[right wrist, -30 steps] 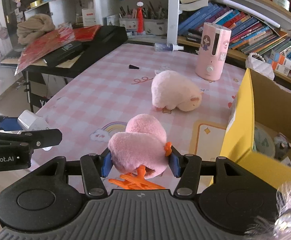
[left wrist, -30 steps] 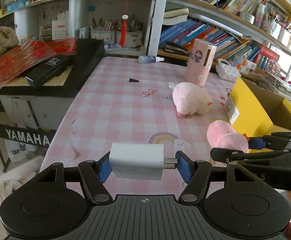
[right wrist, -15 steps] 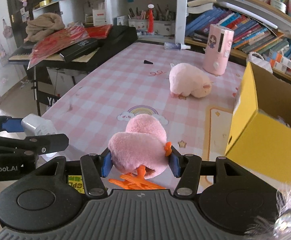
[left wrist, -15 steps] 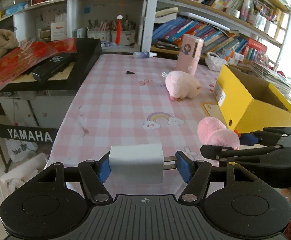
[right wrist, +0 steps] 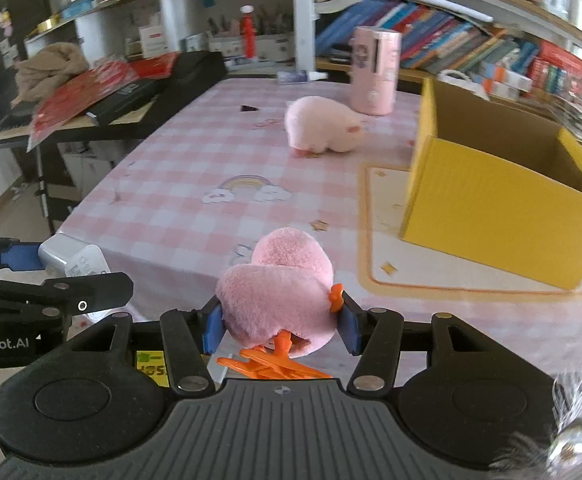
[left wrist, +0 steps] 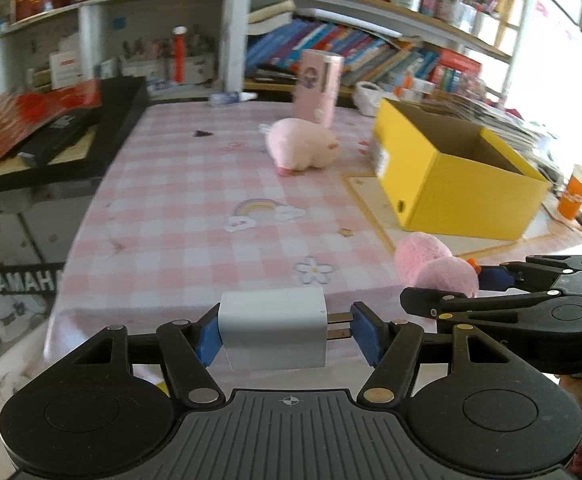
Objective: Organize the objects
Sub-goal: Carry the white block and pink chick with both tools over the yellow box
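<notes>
At the bottom centre of the left wrist view, our left gripper is clamped on a white charger plug, its metal prongs pointing toward the right-hand finger. At the bottom centre of the right wrist view, our right gripper is closed around a pink plush toy with orange feet, held over the near edge of the pink checked tablecloth. An open yellow cardboard box stands at centre right. A second pink plush lies in the upper middle, just in front of an upright pink canister. Bookshelves fill the upper right.
</notes>
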{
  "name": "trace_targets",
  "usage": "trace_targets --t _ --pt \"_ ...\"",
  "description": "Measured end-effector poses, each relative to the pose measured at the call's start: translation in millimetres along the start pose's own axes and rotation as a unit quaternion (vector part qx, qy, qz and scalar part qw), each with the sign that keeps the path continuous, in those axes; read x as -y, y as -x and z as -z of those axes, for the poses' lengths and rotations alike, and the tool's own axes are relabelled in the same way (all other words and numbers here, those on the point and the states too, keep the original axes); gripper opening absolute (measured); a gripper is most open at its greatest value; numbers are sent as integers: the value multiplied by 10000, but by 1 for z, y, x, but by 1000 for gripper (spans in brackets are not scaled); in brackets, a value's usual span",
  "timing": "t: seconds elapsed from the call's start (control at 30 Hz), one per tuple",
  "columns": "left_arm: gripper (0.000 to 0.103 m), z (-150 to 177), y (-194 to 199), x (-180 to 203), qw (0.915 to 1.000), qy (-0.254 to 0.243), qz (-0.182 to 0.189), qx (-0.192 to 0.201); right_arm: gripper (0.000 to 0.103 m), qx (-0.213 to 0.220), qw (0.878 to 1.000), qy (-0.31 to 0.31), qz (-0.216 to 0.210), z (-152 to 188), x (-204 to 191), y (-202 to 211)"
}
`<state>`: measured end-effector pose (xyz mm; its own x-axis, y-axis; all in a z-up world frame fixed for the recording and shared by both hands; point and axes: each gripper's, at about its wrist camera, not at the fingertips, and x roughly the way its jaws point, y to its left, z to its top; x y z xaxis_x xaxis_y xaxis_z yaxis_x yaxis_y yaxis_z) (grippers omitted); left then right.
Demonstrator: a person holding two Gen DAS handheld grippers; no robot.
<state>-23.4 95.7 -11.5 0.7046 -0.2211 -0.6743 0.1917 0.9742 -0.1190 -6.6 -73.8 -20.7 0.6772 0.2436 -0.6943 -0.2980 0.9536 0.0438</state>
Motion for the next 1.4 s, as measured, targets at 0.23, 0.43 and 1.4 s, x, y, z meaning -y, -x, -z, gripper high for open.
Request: trace_targets --t 0.23,0.43,1.4 --pt "65 -6 -11 33 9980 -424 462 -33 52 37 9980 -415 471 18 30 20" --pt "65 -8 -22 63 9932 -777 860 -113 52 -7 9920 -900 881 36 58 35" --pt "65 -57 -72 134 9830 -1295 1299 17 52 8 9748 -1696 1450 33 157 41"
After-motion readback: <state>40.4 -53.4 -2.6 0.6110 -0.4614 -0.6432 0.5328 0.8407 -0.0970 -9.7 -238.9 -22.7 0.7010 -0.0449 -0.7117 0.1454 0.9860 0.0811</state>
